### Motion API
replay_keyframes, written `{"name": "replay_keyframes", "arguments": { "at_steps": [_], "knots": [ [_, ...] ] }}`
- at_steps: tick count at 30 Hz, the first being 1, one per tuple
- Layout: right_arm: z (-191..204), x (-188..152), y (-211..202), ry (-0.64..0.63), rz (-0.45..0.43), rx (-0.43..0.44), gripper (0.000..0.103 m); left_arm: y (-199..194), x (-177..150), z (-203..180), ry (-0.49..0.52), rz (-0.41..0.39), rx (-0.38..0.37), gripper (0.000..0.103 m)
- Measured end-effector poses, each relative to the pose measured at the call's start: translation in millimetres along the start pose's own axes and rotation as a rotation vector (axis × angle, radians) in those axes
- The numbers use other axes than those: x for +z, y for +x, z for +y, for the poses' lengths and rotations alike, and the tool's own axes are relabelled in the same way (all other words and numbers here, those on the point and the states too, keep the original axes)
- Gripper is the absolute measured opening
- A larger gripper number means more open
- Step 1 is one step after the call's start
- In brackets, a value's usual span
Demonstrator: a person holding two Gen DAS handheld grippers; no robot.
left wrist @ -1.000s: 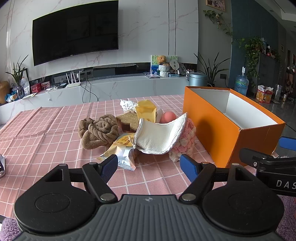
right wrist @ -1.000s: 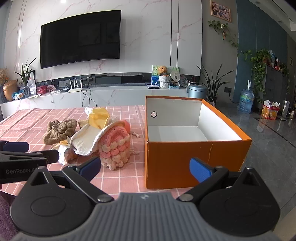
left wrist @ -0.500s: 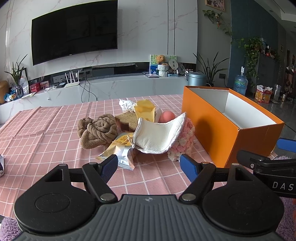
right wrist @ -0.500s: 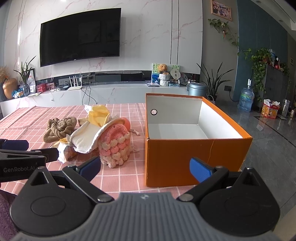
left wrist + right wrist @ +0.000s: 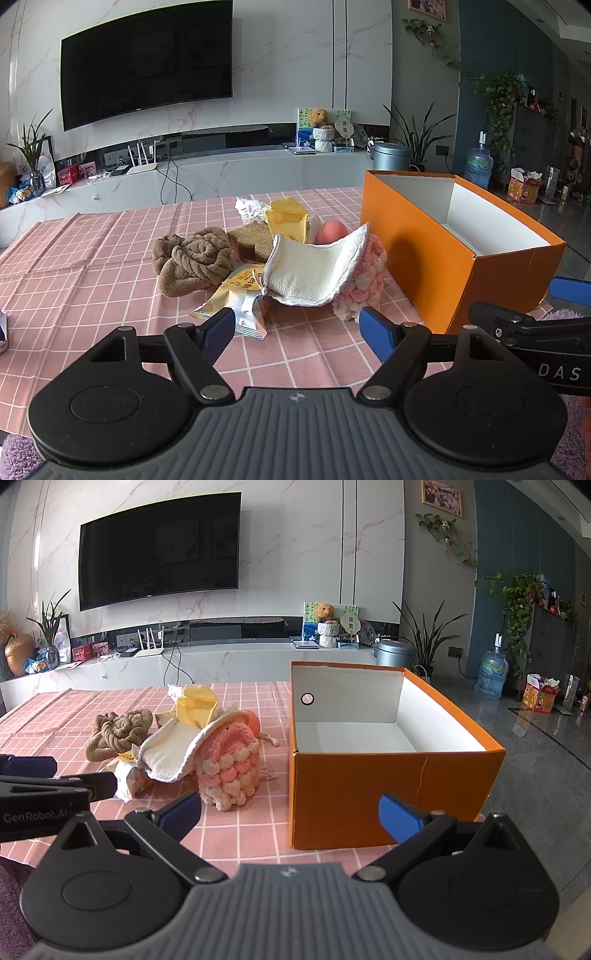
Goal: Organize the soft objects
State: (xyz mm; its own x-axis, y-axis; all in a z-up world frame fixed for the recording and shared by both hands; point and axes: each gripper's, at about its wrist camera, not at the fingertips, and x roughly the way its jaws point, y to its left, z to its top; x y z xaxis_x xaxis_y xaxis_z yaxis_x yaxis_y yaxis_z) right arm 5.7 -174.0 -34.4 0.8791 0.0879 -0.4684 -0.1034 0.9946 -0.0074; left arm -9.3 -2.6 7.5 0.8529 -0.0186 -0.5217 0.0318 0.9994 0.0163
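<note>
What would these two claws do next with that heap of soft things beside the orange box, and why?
Probably the left gripper eases forward and closes on the white cloth. Both it and the right gripper are open and hold nothing, the orange box looks empty, and the cloth lies on top of the pile, draped over the pink crocheted pouch, nearest the left gripper.

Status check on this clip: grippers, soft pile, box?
Left gripper open, empty. Right gripper open, empty. Soft pile untouched on the tablecloth. Orange box empty, path clear.
</note>
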Motion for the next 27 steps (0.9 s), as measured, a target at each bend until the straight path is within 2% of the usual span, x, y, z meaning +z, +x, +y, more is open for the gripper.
{"name": "replay_keyframes", "arguments": {
  "at_steps": [17, 23, 26, 27],
  "knots": [
    [-3, -1, 1, 0.011, 0.003, 0.005, 0.100, 1, -1, -1, 0.006, 0.006, -0.012, 0.090],
    [0, 0, 3, 0.000, 0.005, 0.029, 0.100, 1, 0, 4, 0.014, 0.015, -0.041, 0.082],
    [6, 2, 5, -0.023, 0.001, 0.047, 0.094, 4, 2, 10, 0.000, 0.036, -0.059, 0.077],
    [8, 2, 7, -0.033, 0.002, 0.052, 0.089, 5, 2, 12, -0.004, 0.041, -0.064, 0.076]
  ]
}}
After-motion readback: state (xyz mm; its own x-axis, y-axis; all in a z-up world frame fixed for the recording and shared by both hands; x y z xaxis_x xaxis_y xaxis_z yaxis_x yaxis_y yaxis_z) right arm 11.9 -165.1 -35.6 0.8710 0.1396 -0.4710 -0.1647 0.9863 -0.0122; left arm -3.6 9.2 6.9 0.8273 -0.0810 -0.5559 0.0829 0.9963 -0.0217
